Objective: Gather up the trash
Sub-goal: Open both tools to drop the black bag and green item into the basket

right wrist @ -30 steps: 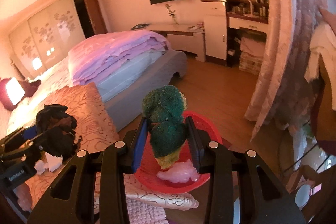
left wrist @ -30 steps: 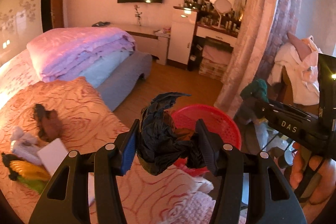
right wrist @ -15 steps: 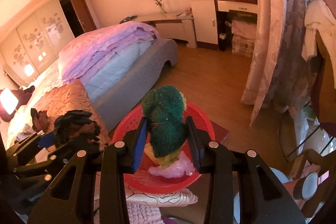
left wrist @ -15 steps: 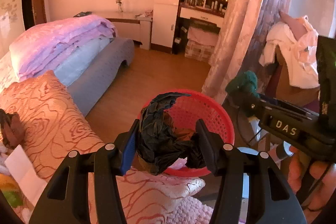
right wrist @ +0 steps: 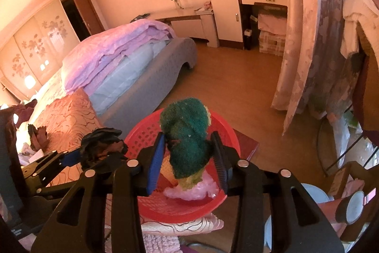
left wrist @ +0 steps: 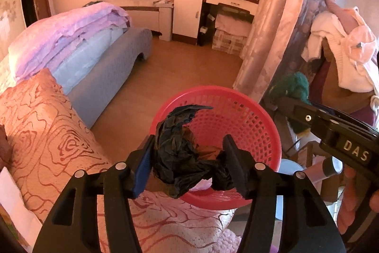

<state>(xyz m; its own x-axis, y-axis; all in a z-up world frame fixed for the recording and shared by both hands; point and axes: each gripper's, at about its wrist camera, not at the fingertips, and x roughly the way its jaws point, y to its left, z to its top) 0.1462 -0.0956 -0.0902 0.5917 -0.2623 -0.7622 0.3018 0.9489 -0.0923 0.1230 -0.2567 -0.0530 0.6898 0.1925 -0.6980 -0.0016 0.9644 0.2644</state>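
Hidden in part: floor of the round red perforated plastic basket, covered in the left wrist view by the crumpled black plastic bag, and in the right wrist view by the green scouring sponge with a yellow underside. Only a scrap of crumpled pink plastic film visible inside, at the basket's near wall. Hard to make out: small items at the far left edge of the bed, cut off by the lens rim.

Left gripper pinching the black bag between both fingers, held over the basket's near left rim. Right gripper clamped on the green sponge, held above the basket's middle. Seen from the left wrist, right tool body to the right of the basket, sponge just beyond its right rim.

Basket resting at the corner of the orange rose-patterned quilt, its far rim overhanging the wooden floor. Behind to the left, a folded lilac and pale blue duvet stack on a grey bench. Right of the basket, a pink patterned curtain hanging to the floor, and a chair draped in white and pink clothing. Open floor beyond the basket's far rim, up to the white dresser.
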